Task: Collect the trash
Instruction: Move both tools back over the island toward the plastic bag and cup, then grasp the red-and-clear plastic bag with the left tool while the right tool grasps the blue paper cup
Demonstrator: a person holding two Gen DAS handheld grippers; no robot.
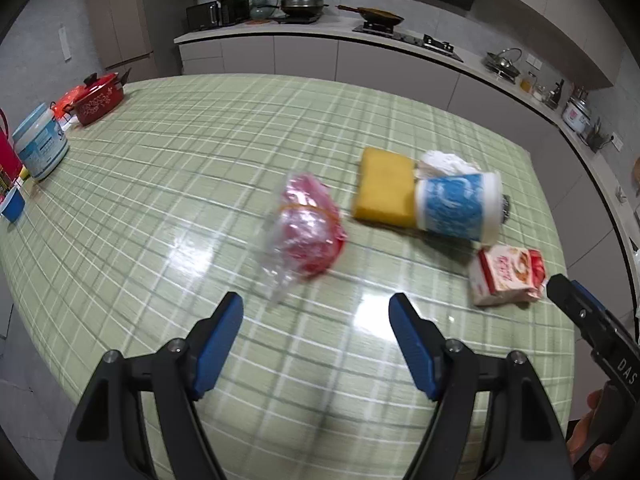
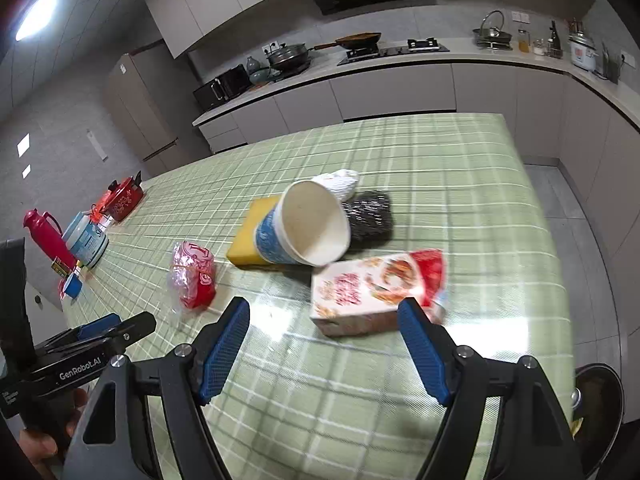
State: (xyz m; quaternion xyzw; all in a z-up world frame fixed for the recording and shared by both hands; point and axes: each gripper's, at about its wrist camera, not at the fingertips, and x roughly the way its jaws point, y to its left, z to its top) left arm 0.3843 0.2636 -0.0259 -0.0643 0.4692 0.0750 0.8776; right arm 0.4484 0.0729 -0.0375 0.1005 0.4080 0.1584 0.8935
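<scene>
- Left gripper [image 1: 316, 336] hovering above the surface [image 1: 160, 184] with jaws spread wide, holding nothing.
- Lying just ahead of it and slightly left of its midline: crumpled red bag [image 1: 306, 228], clear plastic trailing toward the near jaw tip, not touching either finger.
- Right gripper [image 2: 324, 340] likewise gaping wide and empty, right fingertip overlapping the near right corner of the box [image 2: 372, 292] in its own view; contact or mere overlap not possible to tell.
- Lying with long axis across the right gripper's opening, red end to the right: the box, closer to this gripper than to the left one.
- Seen from the left view, the box [image 1: 508, 276] sitting far right, just beside the right gripper's tip [image 1: 560, 284].
- Farther out, tipped on its side: cup [image 2: 308, 228], mouth facing the right gripper, resting against the sponge [image 2: 252, 236].
- Behind the cup: dark scourer [image 2: 370, 216] and white wad [image 2: 340, 182], bunched together.
- Judging by position: bag suiting the left gripper with a short forward reach; box suiting the right, likely needing a wrist turn to close across its narrow side.
- At the far left edge, well apart from the trash: tub [image 1: 40, 144] and red pot [image 1: 98, 98].
</scene>
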